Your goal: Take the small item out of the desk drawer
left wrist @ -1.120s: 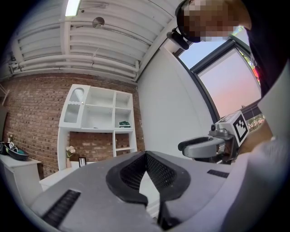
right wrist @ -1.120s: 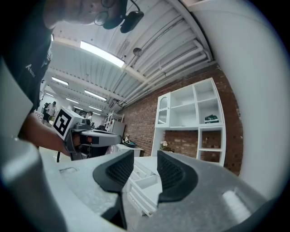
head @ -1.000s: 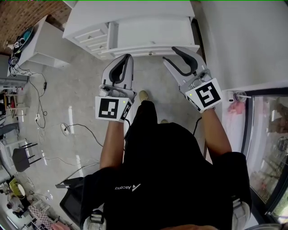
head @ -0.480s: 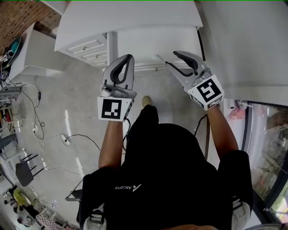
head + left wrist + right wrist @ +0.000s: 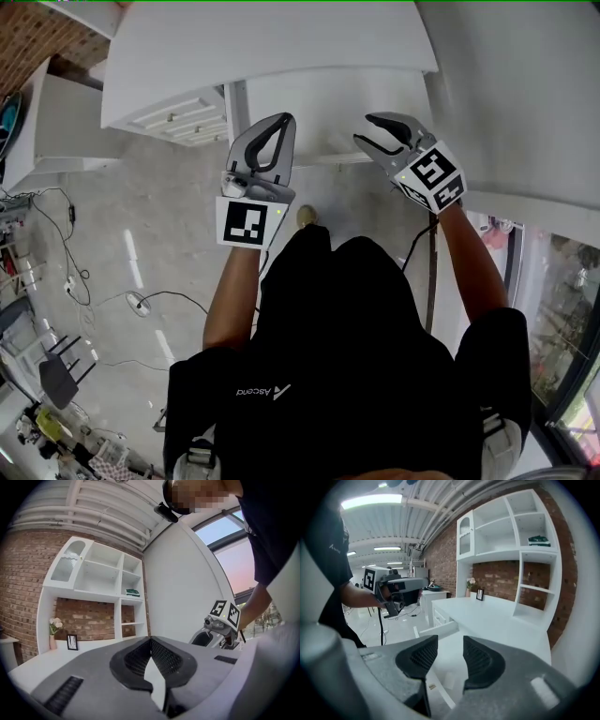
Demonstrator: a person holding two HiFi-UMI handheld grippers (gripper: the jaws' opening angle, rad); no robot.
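The white desk [image 5: 281, 47] has its middle drawer [image 5: 328, 157] pulled out toward me. In the right gripper view the drawer [image 5: 436, 693] lies below the jaws, and a small pale item [image 5: 448, 680] rests on its floor. My right gripper [image 5: 364, 131] [image 5: 450, 644] hovers over the drawer's right front corner, open, with nothing between its pads. At the drawer's left front corner my left gripper [image 5: 285, 122] [image 5: 150, 640] is shut and empty. Each gripper shows in the other's view: the right gripper [image 5: 220, 625] and the left gripper [image 5: 396, 590].
A stack of small side drawers [image 5: 178, 112] sits at the desk's left. White shelving [image 5: 520, 531] on a brick wall stands behind the desk, with a picture frame [image 5: 480, 594] and flowers [image 5: 469, 581] on the desktop. Cables [image 5: 141, 305] lie on the floor at left.
I have stepped closer to the desk. Both grippers came forward to the open drawer's front edge, the right one now over its corner. The jaws look unchanged.
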